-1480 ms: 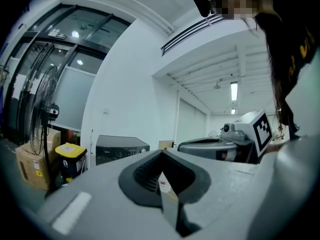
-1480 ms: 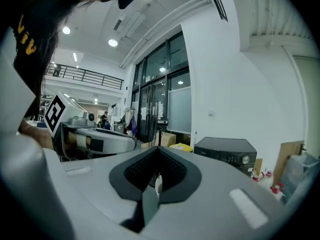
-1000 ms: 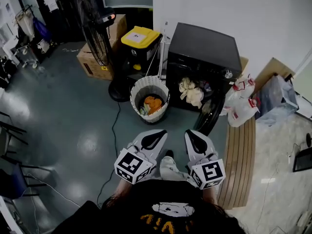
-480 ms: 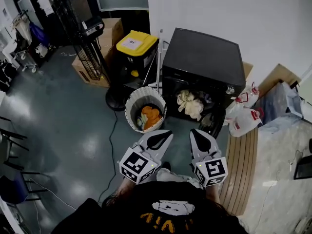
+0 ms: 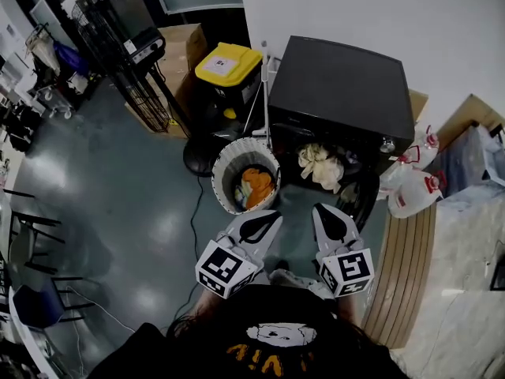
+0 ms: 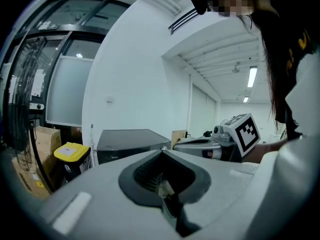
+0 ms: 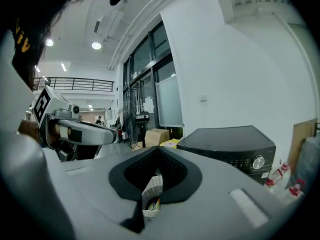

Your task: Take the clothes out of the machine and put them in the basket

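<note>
The black washing machine [image 5: 339, 85] stands against the wall with its door [image 5: 365, 202] swung open. Pale clothes [image 5: 322, 164] bulge from the drum opening. To its left stands the white woven basket [image 5: 229, 163], holding an orange cloth [image 5: 254, 186]. My left gripper [image 5: 271, 215] is shut and empty, just in front of the basket. My right gripper [image 5: 319, 209], also shut and empty, is short of the machine's opening. In the left gripper view the machine [image 6: 127, 139] is ahead. In the right gripper view the basket [image 7: 152, 186] shows through the jaw gap.
A black bin with a yellow lid [image 5: 227, 64] and cardboard boxes [image 5: 180, 44] stand left of the machine. A standing fan [image 5: 130, 77] leans nearby, with a cable [image 5: 194, 212] on the floor. White jugs with red caps [image 5: 410, 189] and a wooden platform [image 5: 402, 267] are on the right.
Both grippers have moved forward, closer to the basket and the machine, which now sit nearer in the head view. Both stay shut and empty.
</note>
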Demonstrator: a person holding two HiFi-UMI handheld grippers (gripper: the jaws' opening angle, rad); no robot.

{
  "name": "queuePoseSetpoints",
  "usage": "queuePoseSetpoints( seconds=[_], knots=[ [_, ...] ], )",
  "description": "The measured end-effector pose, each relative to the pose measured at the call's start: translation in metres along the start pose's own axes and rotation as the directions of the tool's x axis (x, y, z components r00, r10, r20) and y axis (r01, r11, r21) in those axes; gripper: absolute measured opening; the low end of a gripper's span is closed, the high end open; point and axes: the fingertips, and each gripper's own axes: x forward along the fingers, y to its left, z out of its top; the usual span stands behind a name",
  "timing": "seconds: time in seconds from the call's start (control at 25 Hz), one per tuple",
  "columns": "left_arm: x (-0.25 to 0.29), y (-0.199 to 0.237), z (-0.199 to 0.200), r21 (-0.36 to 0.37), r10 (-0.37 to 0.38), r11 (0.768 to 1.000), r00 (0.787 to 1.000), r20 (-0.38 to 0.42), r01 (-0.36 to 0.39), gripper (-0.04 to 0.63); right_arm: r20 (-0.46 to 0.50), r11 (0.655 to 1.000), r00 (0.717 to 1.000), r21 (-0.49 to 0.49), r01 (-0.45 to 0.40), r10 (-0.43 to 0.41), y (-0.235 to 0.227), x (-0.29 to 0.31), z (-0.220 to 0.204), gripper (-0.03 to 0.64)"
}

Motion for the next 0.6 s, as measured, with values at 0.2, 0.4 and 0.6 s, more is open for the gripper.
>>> queuePoseSetpoints(
  seconds=[0.2, 0.4, 0.6],
  knots=[
    [0.010, 0.002, -0.002, 0.005, -0.007, 1.000, 1.000, -0.030, 0.007, 0.000, -0.011, 1.000, 1.000, 0.023, -0.005, 0.005, -0.008, 0.009, -0.006, 0.026],
    [0.018, 0.013, -0.012, 0.003, -0.028, 1.000, 0.997, -0.076, 0.029, 0.000, -0.023, 0.999, 1.000, 0.048, 0.017, -0.016, -0.013, 0.019, -0.011, 0.026],
    [0.028, 0.033, -0.010, 0.018, -0.082, 0.996, 0.994, -0.075, 0.083, 0.000, -0.042, 0.995, 0.997, 0.074, 0.072, -0.069, -0.017, 0.033, -0.018, 0.027]
  ],
)
